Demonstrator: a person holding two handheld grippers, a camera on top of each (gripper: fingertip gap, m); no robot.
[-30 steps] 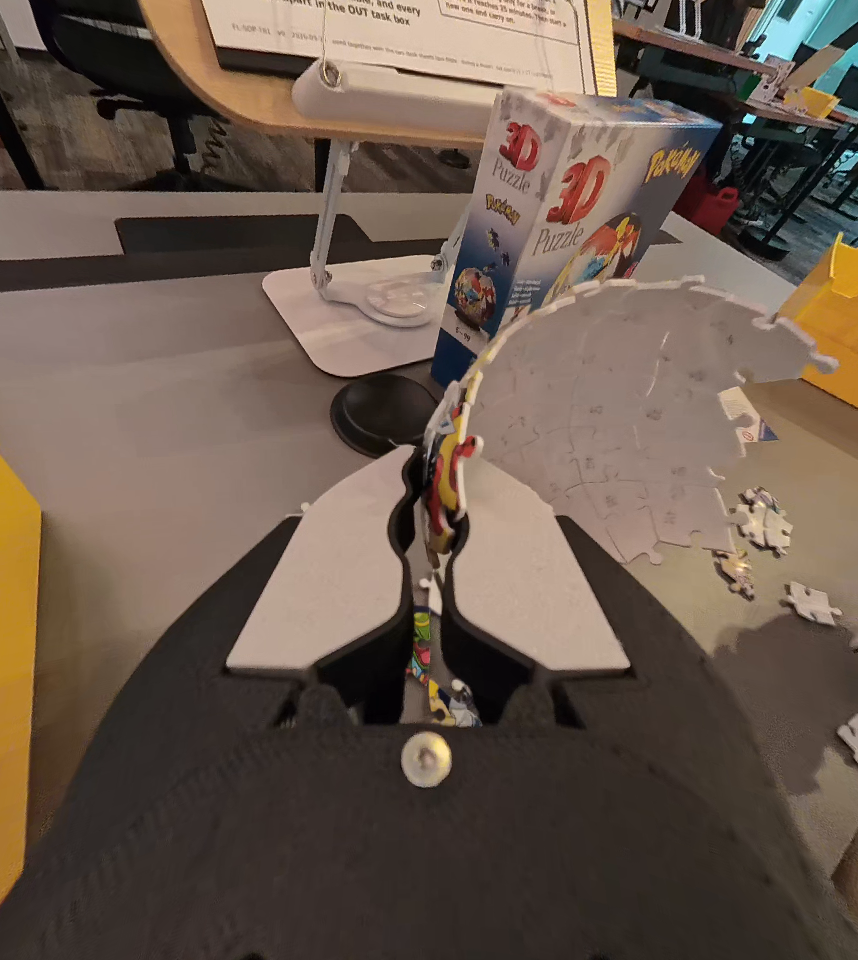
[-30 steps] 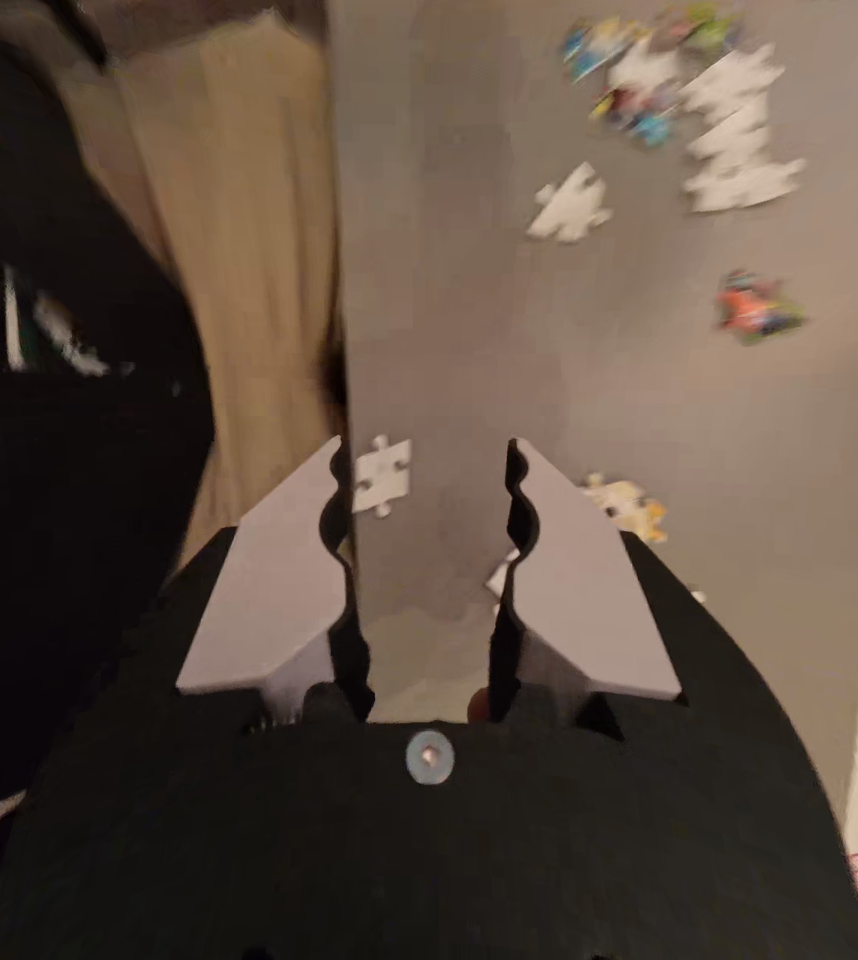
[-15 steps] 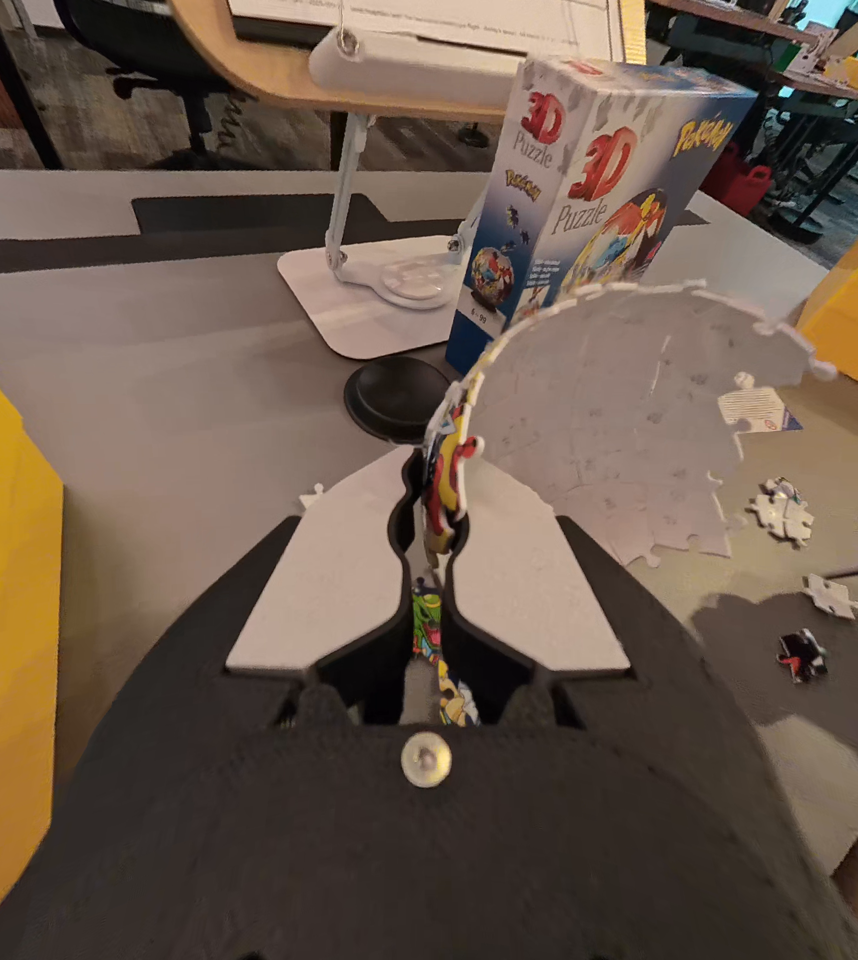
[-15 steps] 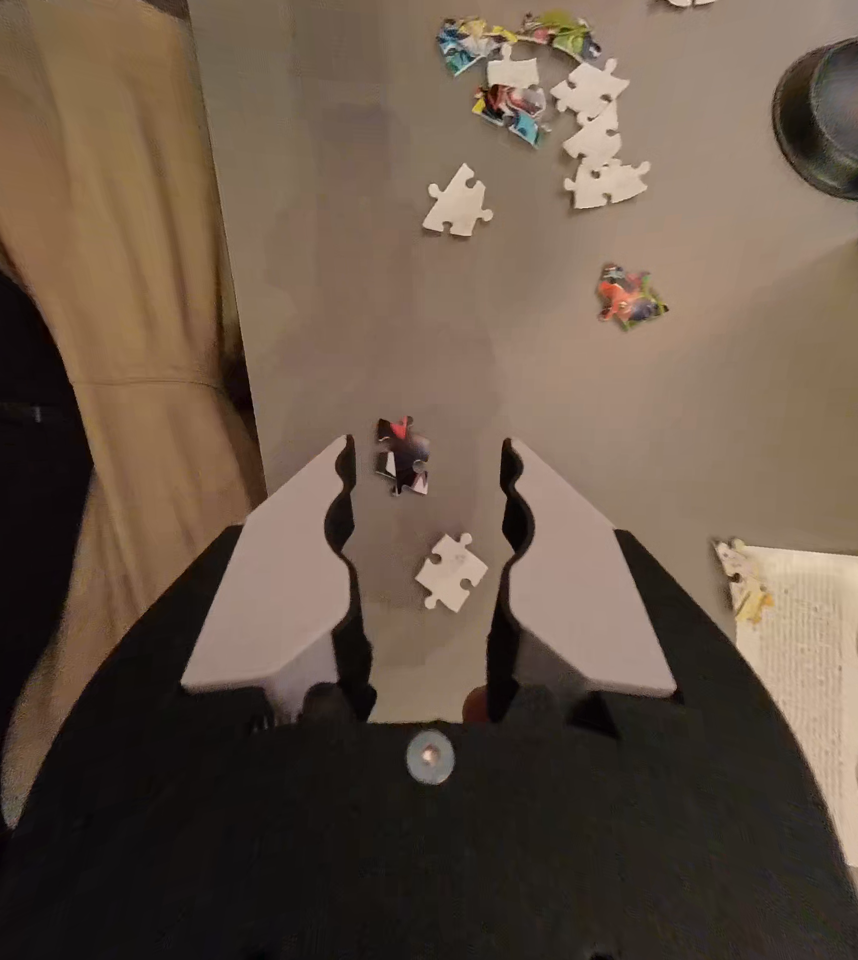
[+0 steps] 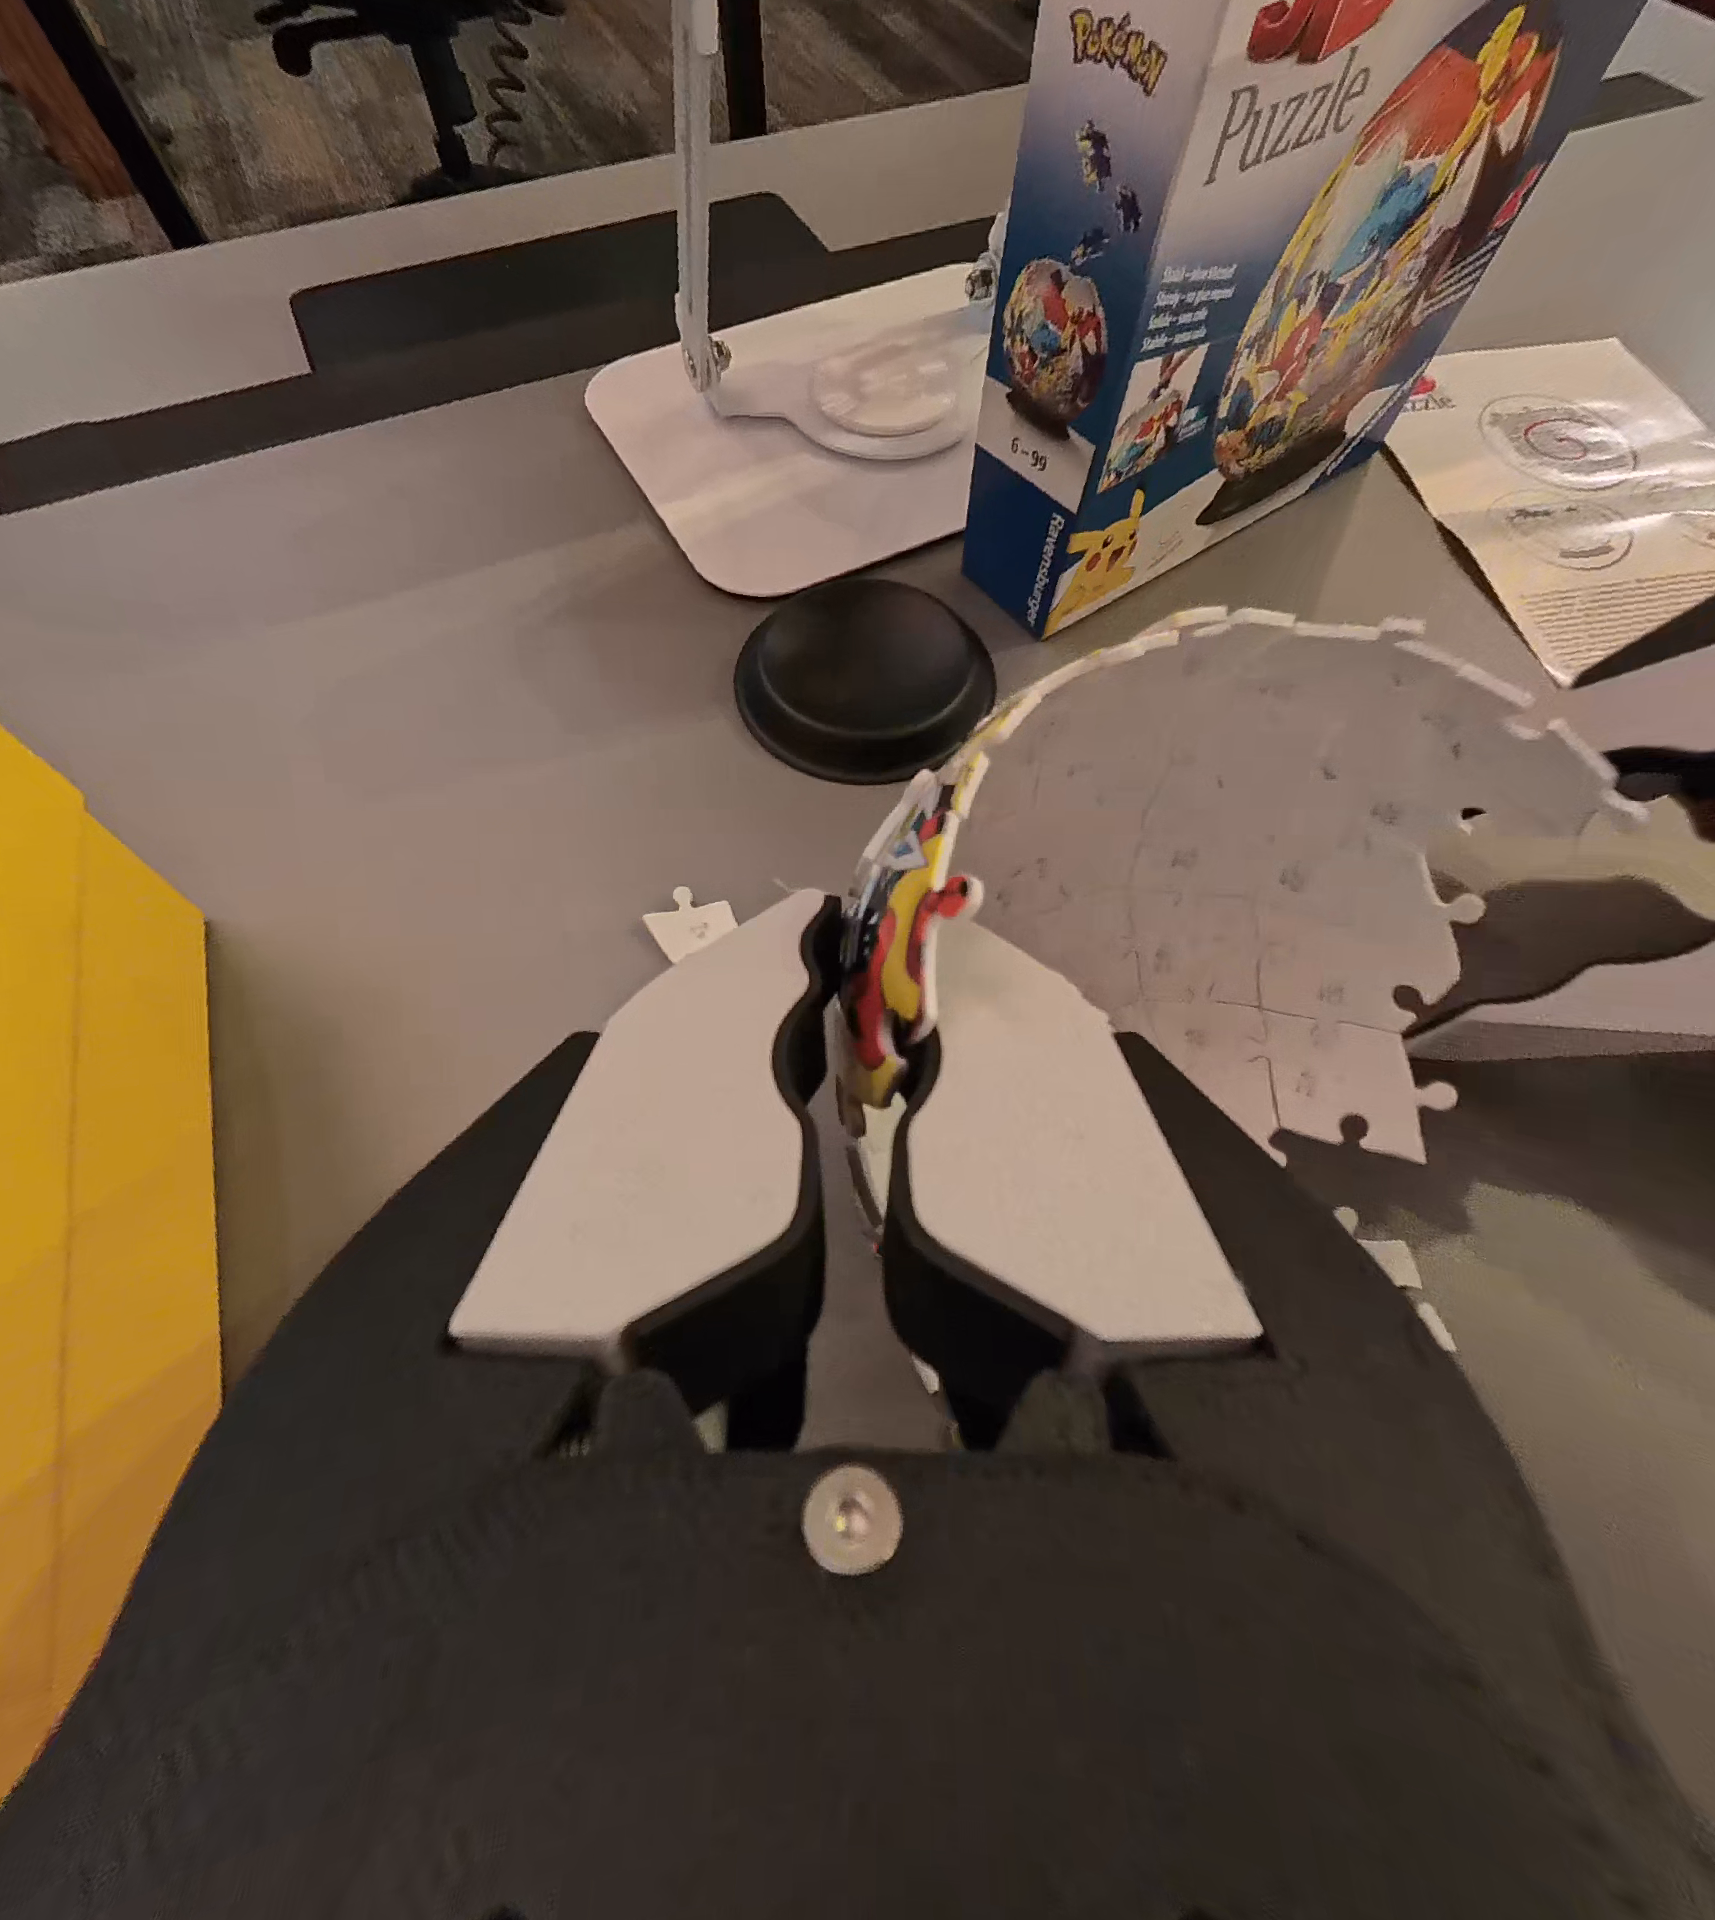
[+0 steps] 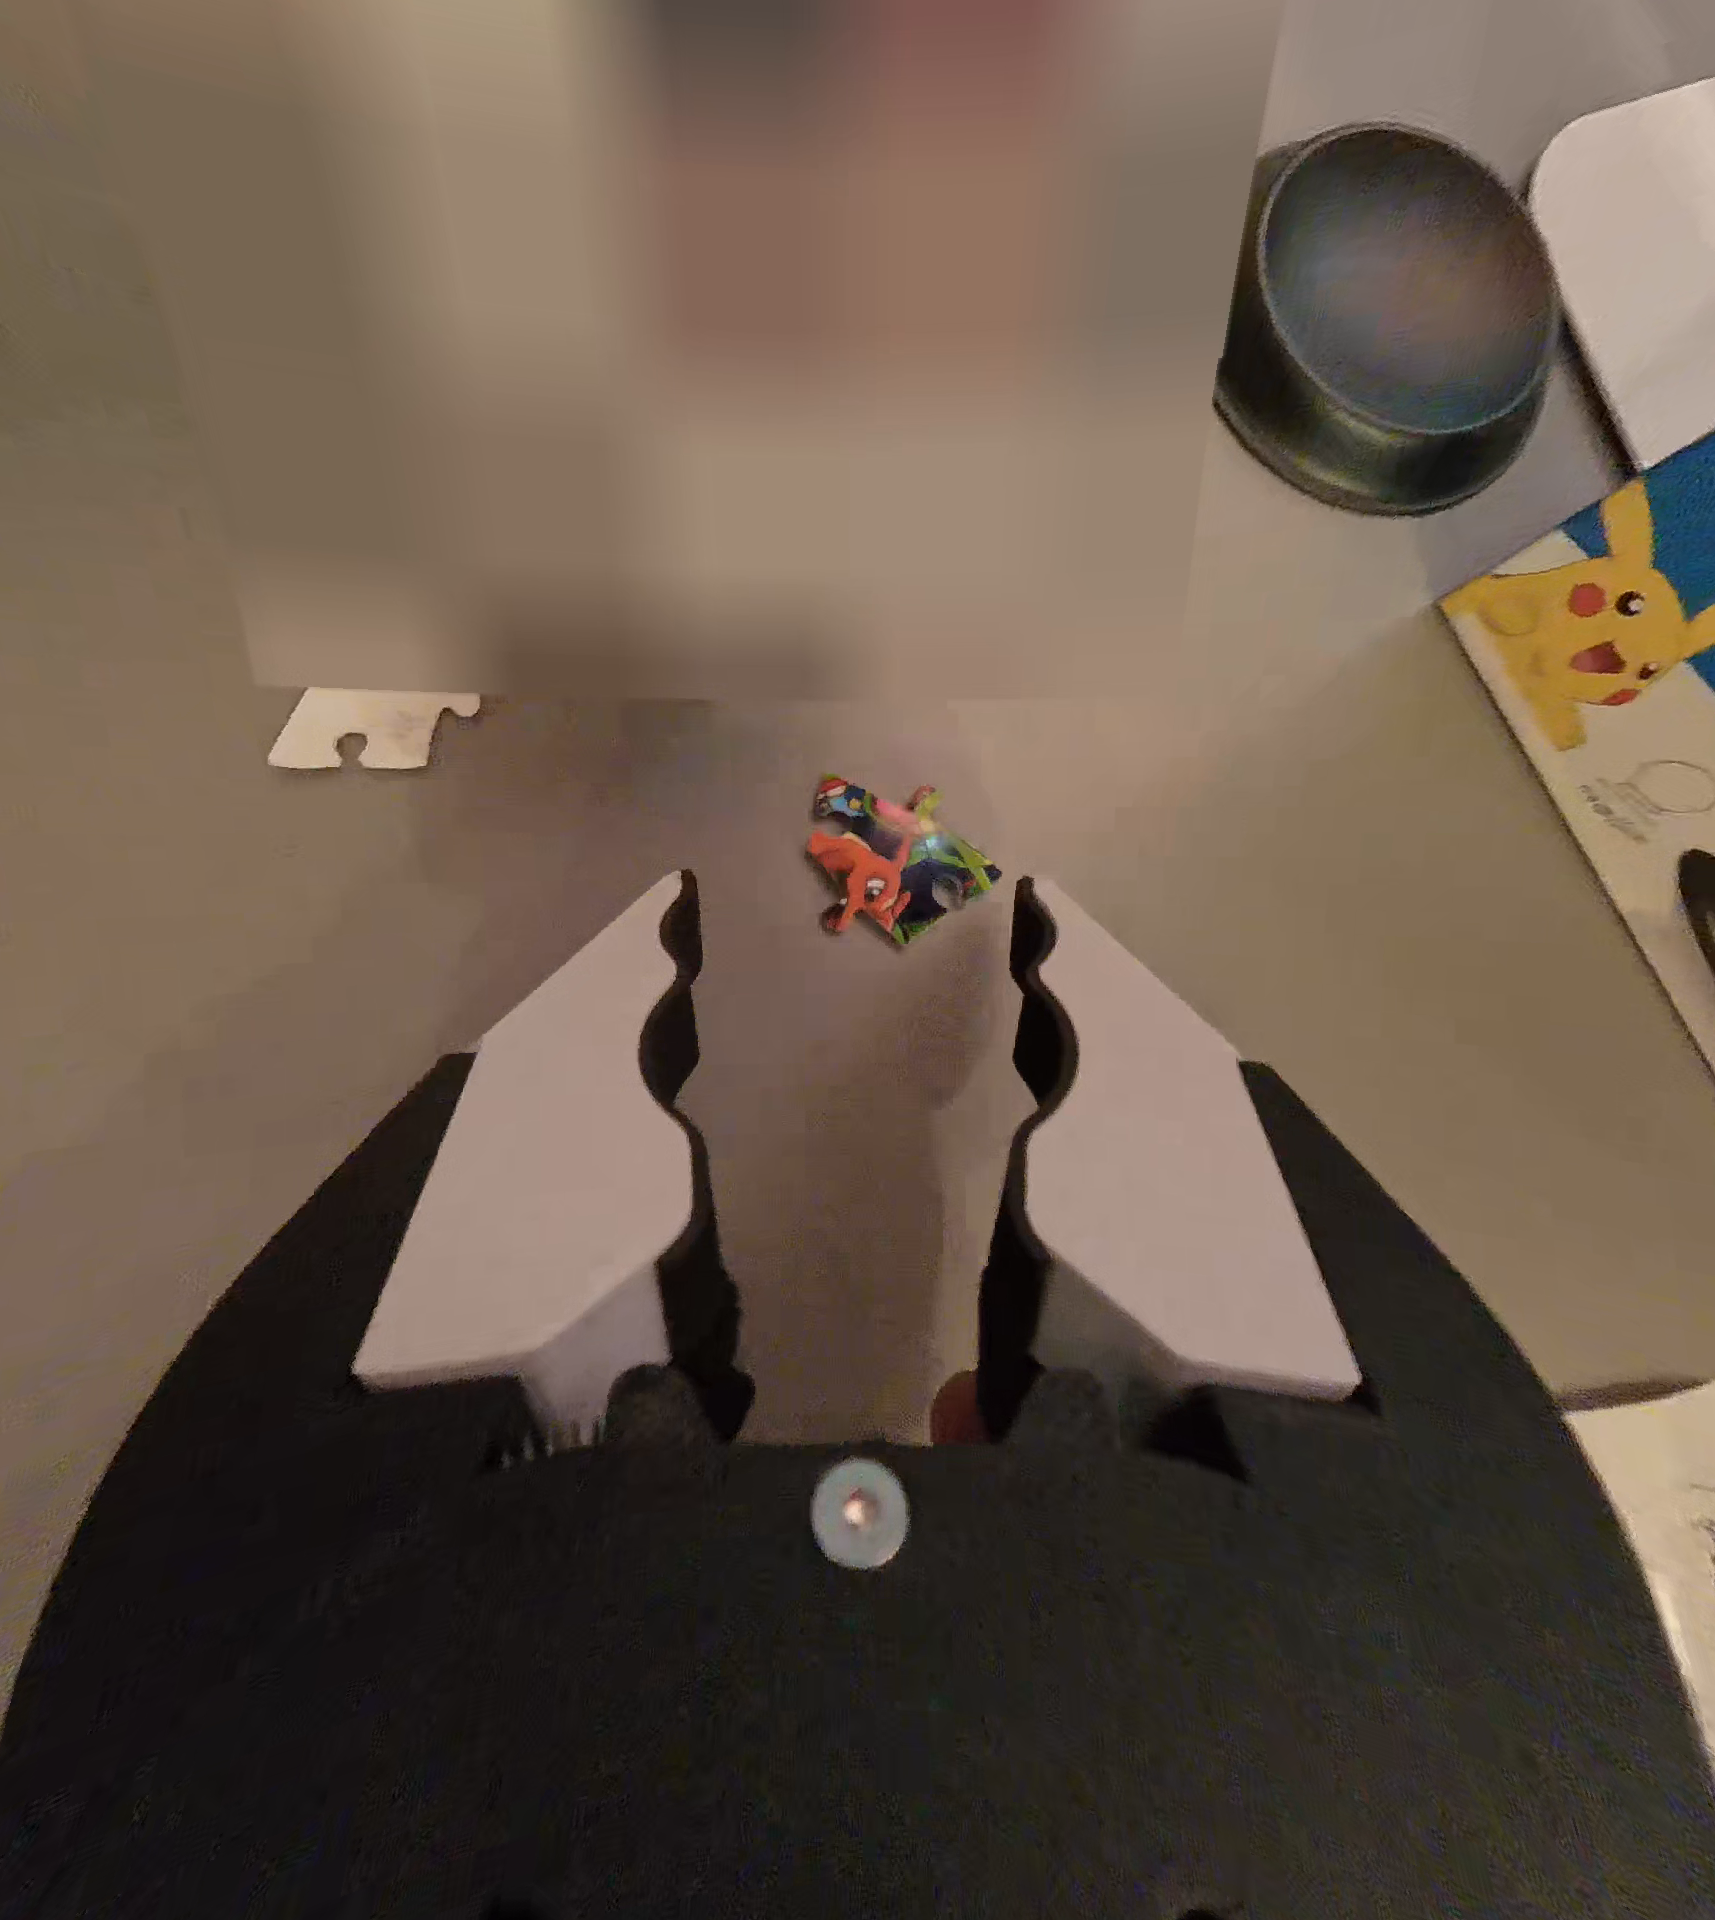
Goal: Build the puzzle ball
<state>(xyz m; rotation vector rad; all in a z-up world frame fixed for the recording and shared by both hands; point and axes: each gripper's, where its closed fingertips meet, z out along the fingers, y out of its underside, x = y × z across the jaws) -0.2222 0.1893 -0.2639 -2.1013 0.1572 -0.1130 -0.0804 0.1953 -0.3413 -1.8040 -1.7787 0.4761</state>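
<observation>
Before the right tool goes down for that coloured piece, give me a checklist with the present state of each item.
1. Right tool open: ok, jaws stand wide apart with nothing between them.
2. Coloured piece lined up: ok, it lies just ahead of the gap, nearer the right finger.
3. Piece printed side up: ok.
4. Piece free of neighbours: ok, the white piece lies well apart.
5. Left tool gripping the half-built ball shell: ok, shut on its edge.
6. Where this piece fits on the shell: cannot tell.
</observation>
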